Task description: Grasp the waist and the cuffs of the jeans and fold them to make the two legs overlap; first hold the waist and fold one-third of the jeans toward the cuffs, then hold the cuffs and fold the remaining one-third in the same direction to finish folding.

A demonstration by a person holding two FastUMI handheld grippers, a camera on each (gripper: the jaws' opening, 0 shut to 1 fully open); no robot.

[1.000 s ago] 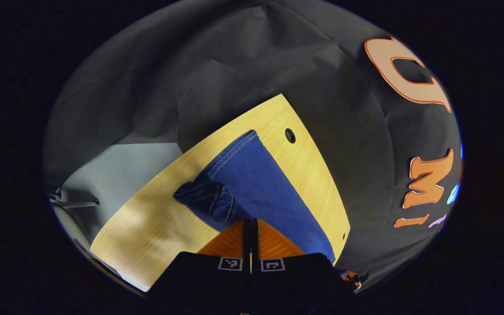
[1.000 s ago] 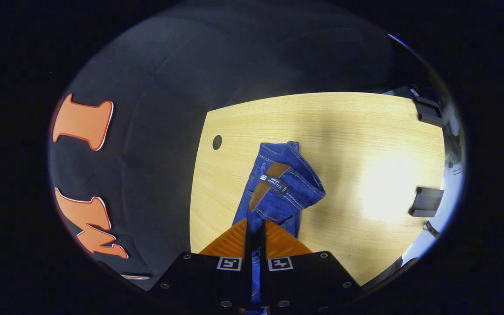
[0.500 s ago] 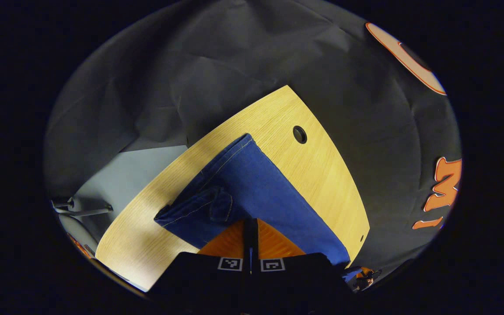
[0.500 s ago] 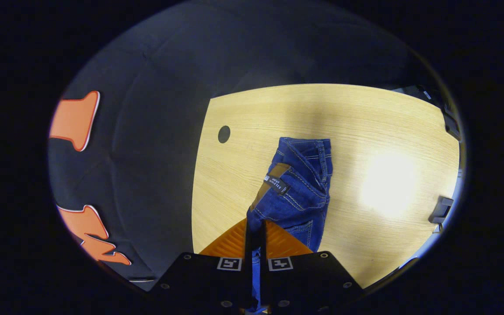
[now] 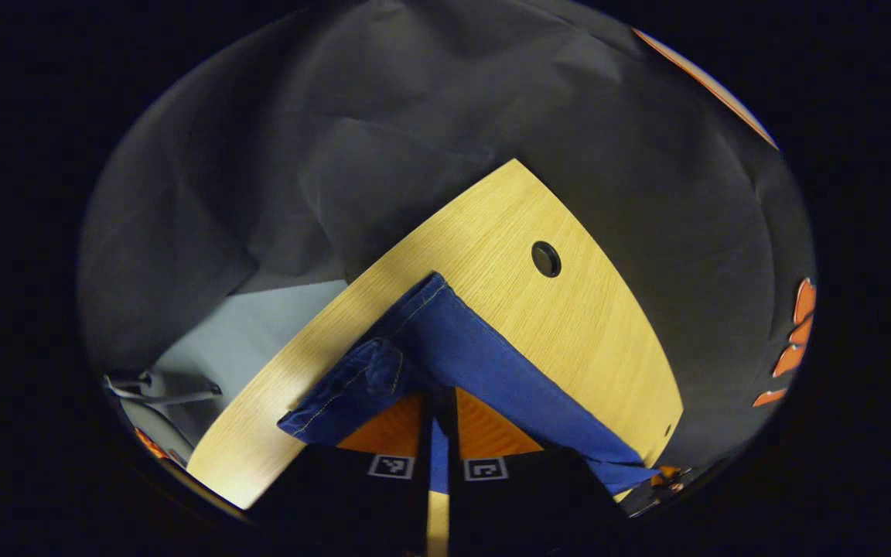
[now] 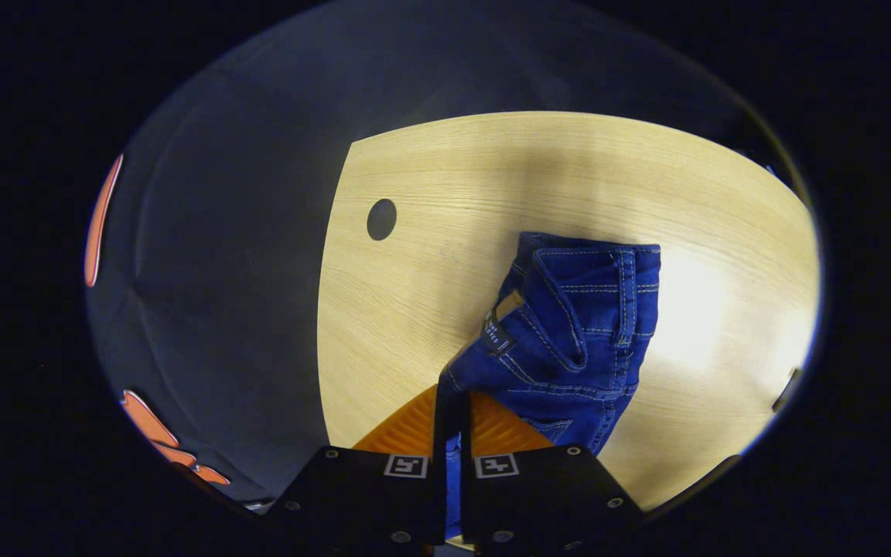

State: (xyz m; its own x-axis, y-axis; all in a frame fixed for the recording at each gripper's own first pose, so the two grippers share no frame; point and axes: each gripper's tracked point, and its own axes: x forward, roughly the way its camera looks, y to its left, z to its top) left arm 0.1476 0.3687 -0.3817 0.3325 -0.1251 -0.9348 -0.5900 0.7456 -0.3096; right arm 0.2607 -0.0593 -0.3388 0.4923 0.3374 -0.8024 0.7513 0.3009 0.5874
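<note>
The left gripper (image 5: 438, 402) is clenching the cuff end of the jeans (image 5: 461, 352), and the right gripper (image 6: 453, 406) is clenching denim at the waist (image 6: 569, 325), both fingers pressing cloth; the jeans are lying on the worktop (image 5: 554, 325). The legs are looking at risk of settling askew, since the waist is bunching and twisting as it hangs; a round hole (image 6: 381, 219) is sitting near the waist, with nothing blocking the fold.
</note>
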